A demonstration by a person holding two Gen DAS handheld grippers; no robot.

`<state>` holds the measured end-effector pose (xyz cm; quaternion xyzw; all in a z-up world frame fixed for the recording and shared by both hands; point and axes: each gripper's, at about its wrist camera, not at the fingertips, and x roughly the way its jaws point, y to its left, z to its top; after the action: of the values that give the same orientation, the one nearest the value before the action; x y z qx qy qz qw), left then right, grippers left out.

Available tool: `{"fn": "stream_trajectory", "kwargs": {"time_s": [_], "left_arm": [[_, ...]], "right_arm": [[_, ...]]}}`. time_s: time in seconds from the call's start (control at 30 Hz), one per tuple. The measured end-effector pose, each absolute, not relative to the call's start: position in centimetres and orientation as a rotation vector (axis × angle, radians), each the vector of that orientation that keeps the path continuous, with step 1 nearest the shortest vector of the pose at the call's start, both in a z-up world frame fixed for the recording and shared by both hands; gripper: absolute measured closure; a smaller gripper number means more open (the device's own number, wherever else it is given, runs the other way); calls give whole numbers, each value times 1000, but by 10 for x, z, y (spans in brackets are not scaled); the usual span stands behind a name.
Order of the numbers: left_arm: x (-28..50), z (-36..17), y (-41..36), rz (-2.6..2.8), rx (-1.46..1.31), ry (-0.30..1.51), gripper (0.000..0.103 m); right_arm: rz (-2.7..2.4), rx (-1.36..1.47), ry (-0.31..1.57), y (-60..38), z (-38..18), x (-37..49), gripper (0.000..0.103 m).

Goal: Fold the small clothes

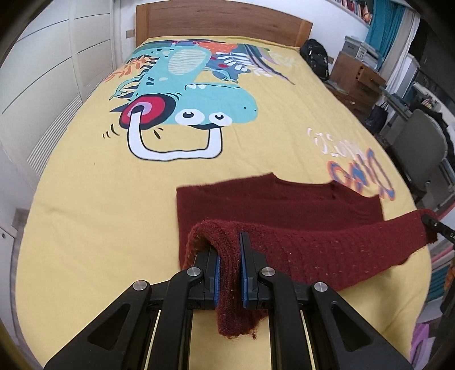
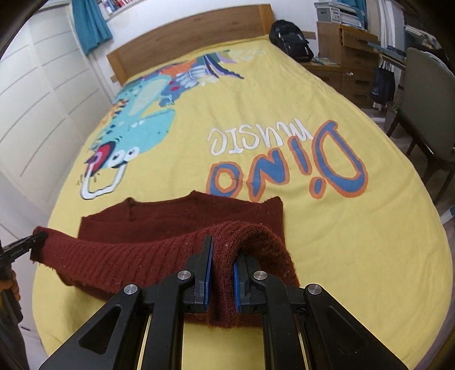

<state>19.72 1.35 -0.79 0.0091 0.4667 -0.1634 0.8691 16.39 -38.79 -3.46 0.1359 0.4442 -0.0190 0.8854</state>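
Observation:
A dark red knitted garment lies on the yellow bedspread; it also shows in the right wrist view. Its near edge is lifted off the bed and stretched between both grippers. My left gripper is shut on the left corner of that raised edge. My right gripper is shut on the right corner. The right gripper's tip shows at the right in the left wrist view. The left gripper's tip shows at the left in the right wrist view. The far part of the garment lies flat.
The bedspread carries a dinosaur print and "Dino music" lettering. A wooden headboard stands at the far end. A black backpack, wooden drawers and a grey chair stand right of the bed. White wardrobe doors are on the left.

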Motion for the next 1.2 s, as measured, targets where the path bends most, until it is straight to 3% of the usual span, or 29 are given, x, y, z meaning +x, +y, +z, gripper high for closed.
{"fn": "stream_trajectory", "kwargs": {"time_s": [0.47, 0.53, 0.6, 0.63, 0.7, 0.73, 0.77, 0.8, 0.87, 0.93, 0.97, 1.0, 1.2], "left_arm": [[258, -100, -15, -185, 159, 1084, 91], [261, -106, -16, -166, 183, 1095, 89], [265, -111, -18, -152, 188, 1120, 88], [266, -112, -18, -150, 183, 1130, 87], [268, -111, -16, -151, 155, 1145, 81], [267, -109, -16, -158, 138, 1146, 77], [267, -106, -15, -167, 123, 1143, 64], [265, -103, -15, -178, 105, 1139, 45], [262, -94, -16, -178, 100, 1114, 20], [257, -83, -17, -204, 76, 1096, 20], [256, -80, -17, -214, 63, 1095, 14], [254, -76, -18, -234, 47, 1091, 2], [236, -65, -41, -272, 90, 1050, 1]], "right_arm": [[-95, 301, 1143, -385, -116, 226, 88], [-101, 301, 1152, -385, -119, 226, 75], [-127, 266, 1149, -383, -119, 225, 49], [-132, 262, 1141, -383, -117, 224, 43], [-139, 250, 1121, -382, -112, 221, 24], [-134, 244, 1107, -381, -108, 219, 24], [-129, 237, 1092, -379, -104, 217, 23], [-124, 230, 1081, -377, -100, 216, 21], [-116, 218, 1058, -371, -91, 213, 16], [-103, 207, 1045, -364, -85, 210, 7], [-93, 198, 1039, -358, -84, 209, 0], [-84, 187, 1033, -352, -83, 208, 0], [-42, 137, 1023, -318, -91, 199, 0]]}}
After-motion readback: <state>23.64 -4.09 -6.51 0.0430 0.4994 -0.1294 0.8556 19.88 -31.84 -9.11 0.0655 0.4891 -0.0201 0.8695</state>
